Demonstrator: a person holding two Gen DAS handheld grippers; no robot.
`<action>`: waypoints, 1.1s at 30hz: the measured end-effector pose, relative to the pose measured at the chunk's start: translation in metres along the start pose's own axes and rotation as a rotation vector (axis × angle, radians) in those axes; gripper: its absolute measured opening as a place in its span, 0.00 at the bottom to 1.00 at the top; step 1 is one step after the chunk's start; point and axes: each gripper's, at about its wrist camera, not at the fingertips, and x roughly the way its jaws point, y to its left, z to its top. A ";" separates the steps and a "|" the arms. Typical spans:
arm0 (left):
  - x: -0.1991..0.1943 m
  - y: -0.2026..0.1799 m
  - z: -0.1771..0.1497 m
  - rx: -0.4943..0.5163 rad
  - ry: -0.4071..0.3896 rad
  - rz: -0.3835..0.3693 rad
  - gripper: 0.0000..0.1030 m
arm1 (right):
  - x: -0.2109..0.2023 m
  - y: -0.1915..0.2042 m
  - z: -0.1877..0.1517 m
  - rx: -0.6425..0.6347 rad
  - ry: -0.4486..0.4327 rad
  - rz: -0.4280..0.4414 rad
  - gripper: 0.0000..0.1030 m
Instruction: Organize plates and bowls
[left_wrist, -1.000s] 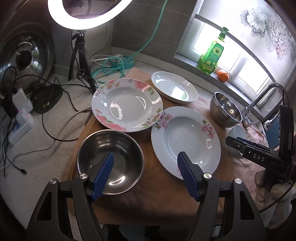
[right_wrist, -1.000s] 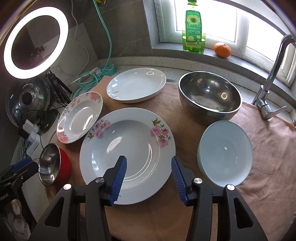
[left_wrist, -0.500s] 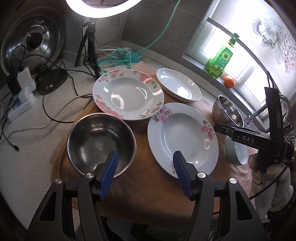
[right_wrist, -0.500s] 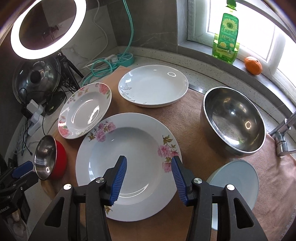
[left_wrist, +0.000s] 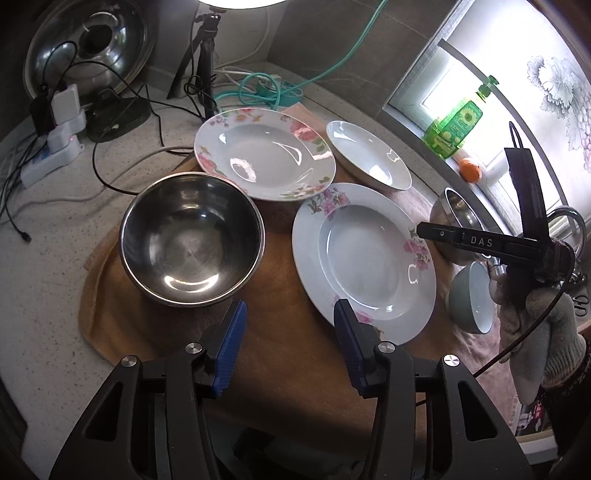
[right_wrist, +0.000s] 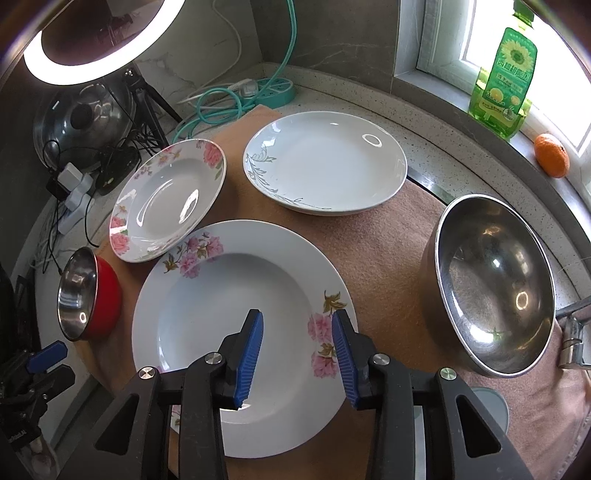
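My left gripper (left_wrist: 290, 314) hangs over the orange cloth (left_wrist: 288, 273), its jaws closing on nothing. It sits between the red-sided steel bowl (left_wrist: 192, 236) and the large floral plate (left_wrist: 364, 258). Behind lie a smaller floral plate (left_wrist: 264, 153) and a white plate (left_wrist: 369, 155). My right gripper (right_wrist: 297, 325) hovers above the right rim of the large floral plate (right_wrist: 236, 295), jaws closing, pads clear of it. A big steel bowl (right_wrist: 495, 288) stands to its right. The pale blue bowl (right_wrist: 487, 402) is mostly hidden under its fingers.
A ring light (right_wrist: 92, 55) on a tripod, a pot lid (left_wrist: 92, 48), power strips (left_wrist: 55, 155) and loose cables crowd the far left counter. A soap bottle (right_wrist: 509, 81) and an orange (right_wrist: 552, 155) sit on the windowsill. A tap (right_wrist: 572, 332) stands at the right.
Both pairs of jaws have narrowed. My right gripper slid left over the large floral plate, leaving the pale blue bowl under its fingers. My left gripper rolled and drew back from the steel bowl.
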 end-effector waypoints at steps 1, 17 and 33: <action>0.001 -0.001 -0.002 -0.004 0.001 -0.003 0.44 | 0.002 0.000 0.002 -0.010 0.007 0.000 0.34; 0.027 -0.018 -0.020 -0.047 0.064 -0.051 0.36 | 0.040 -0.016 0.029 -0.066 0.089 0.007 0.29; 0.051 -0.015 -0.021 -0.094 0.132 -0.064 0.31 | 0.056 -0.014 0.043 -0.094 0.129 0.034 0.27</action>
